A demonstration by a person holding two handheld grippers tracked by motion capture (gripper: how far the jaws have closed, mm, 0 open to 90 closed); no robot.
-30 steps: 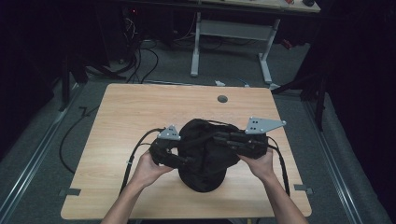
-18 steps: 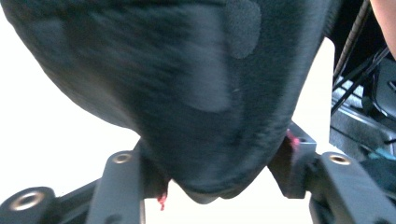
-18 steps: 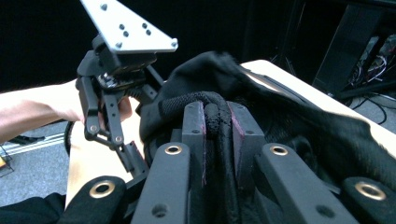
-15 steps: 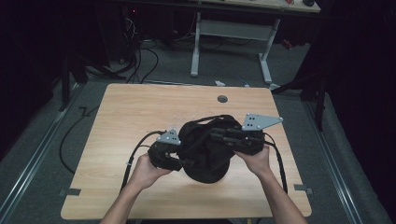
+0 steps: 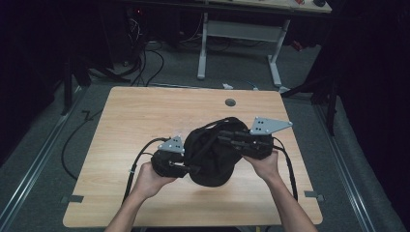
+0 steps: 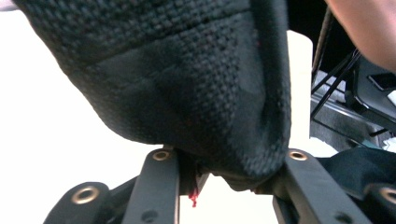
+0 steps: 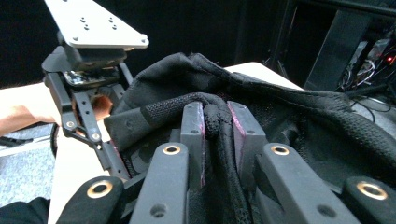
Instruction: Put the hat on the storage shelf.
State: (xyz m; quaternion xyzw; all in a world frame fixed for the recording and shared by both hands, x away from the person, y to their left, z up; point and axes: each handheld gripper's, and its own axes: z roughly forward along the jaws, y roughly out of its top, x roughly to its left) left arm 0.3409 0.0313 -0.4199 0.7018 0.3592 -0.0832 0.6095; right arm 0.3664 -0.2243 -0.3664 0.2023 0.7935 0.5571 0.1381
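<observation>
Both grippers pinching a black fabric bag held up just over the table

We have the right gripper [image 7: 215,123] pressed together on a thick rolled edge of the black bag [image 5: 212,154], the cloth bunched between its pads [image 7: 193,135]. The left gripper [image 6: 224,175] has just been closing, and a fold of the bag's bottom corner now sits caught between its jaws, the rest bulging up and ahead of them. We judge that left hold the weak one: it bites only a small nip of coarse, stiff weave, so a pull apart could slide the corner free and let the bag sag onto the wooden table [image 5: 145,111]. The loose strap near the right gripper could also snag. The cloth is matte, woven like canvas, with finer mesh panels, soft and slumped.
</observation>
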